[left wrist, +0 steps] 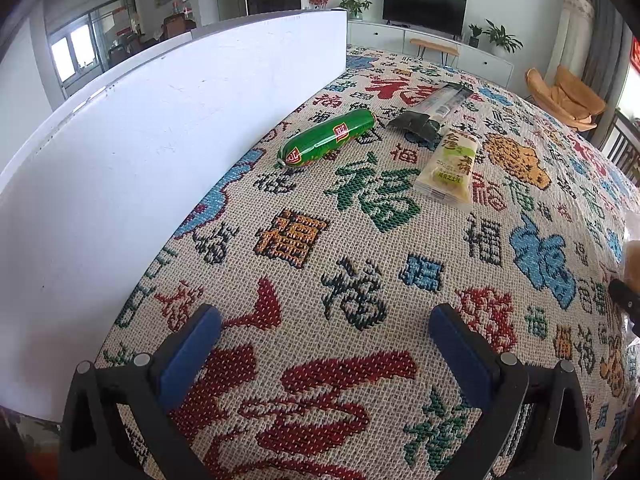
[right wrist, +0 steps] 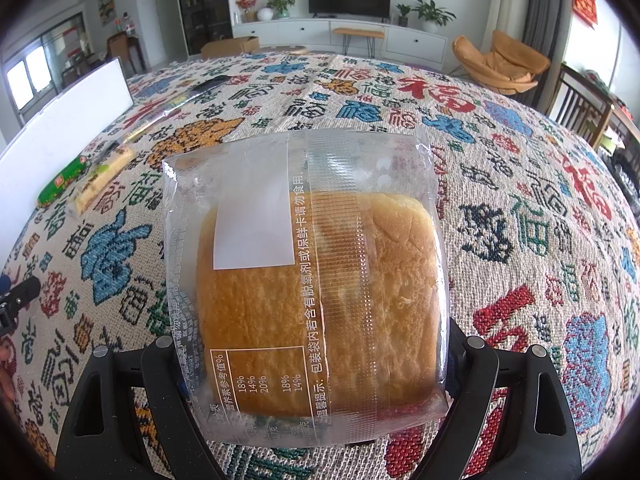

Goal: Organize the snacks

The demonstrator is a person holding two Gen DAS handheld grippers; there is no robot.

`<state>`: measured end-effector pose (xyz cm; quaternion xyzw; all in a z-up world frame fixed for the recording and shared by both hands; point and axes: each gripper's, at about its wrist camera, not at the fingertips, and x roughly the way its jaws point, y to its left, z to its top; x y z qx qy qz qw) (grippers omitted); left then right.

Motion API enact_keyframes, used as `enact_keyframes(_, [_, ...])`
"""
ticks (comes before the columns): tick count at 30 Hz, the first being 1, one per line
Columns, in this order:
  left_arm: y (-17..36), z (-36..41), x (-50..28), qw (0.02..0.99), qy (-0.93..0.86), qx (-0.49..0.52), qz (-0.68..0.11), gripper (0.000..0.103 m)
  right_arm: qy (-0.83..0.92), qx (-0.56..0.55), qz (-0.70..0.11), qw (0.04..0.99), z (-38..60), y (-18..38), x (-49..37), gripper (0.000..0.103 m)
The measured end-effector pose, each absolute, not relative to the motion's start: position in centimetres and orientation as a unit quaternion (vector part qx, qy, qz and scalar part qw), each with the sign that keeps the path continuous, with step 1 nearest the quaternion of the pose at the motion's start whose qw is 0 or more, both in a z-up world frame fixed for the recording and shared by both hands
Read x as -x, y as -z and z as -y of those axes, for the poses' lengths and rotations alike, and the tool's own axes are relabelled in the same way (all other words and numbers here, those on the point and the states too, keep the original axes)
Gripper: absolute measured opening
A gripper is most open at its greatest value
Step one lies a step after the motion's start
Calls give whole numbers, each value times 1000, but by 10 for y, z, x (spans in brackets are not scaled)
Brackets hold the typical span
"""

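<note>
My right gripper point(right wrist: 316, 364) is shut on a bread slice in a clear plastic bag point(right wrist: 312, 288) and holds it above the patterned cloth. My left gripper point(left wrist: 324, 344) is open and empty, low over the cloth. Ahead of it lie a green sausage point(left wrist: 326, 138), a yellow snack packet point(left wrist: 450, 166) and a dark long packet point(left wrist: 434, 108). The sausage point(right wrist: 62, 182) and yellow packet point(right wrist: 102, 180) also show at the far left of the right wrist view. The bread's edge point(left wrist: 632, 260) shows at the right rim of the left wrist view.
A white board point(left wrist: 160, 128) stands upright along the left side of the table; it also shows in the right wrist view point(right wrist: 60, 128). The woven cloth with coloured characters point(left wrist: 360, 240) covers the table. Chairs and a TV cabinet stand beyond the far edge.
</note>
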<state>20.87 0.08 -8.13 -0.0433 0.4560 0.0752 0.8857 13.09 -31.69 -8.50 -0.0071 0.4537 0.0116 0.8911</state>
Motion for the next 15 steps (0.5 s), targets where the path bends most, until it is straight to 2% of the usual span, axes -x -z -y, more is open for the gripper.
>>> enact_keyframes(15, [82, 0, -209, 886, -75, 43, -456, 103, -12, 7, -453, 891, 317, 85, -130, 88])
